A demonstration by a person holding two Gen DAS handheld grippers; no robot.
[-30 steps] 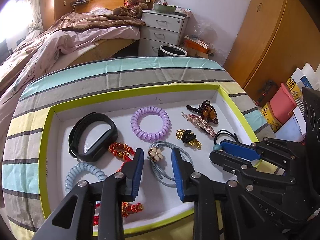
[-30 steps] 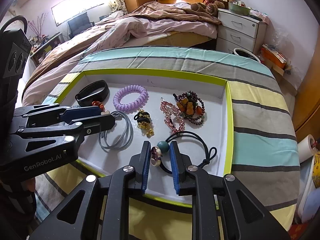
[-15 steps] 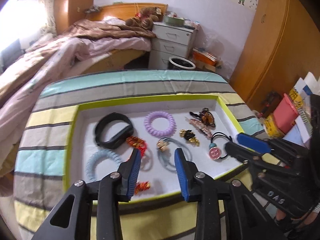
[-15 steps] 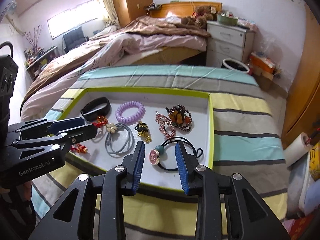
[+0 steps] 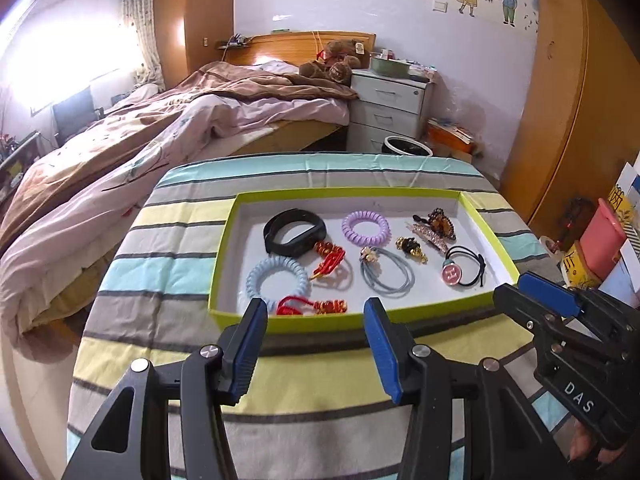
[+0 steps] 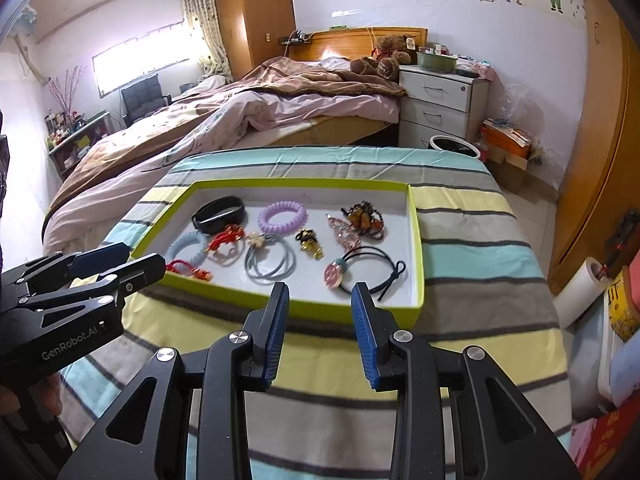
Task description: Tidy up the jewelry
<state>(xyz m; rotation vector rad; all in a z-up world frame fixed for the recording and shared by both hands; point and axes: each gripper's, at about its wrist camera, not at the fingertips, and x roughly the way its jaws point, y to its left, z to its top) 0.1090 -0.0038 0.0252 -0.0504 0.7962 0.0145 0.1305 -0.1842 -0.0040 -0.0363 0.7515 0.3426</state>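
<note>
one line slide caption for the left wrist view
Both grippers open, held short of the tray of hair ties and clips.

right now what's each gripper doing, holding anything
Left gripper: open, empty, short of the shallow green-rimmed tray.
Right gripper: open, empty, also short of that tray.

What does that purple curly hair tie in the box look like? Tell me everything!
The purple hair tie is a glossy spiral coil, like a phone cord bent into a ring, and looks like plastic. It lies flat on the white floor of the green-edged box, near the back wall, between the black band and the butterfly clip. Nothing seems to touch it, and neither gripper is near it.
</note>
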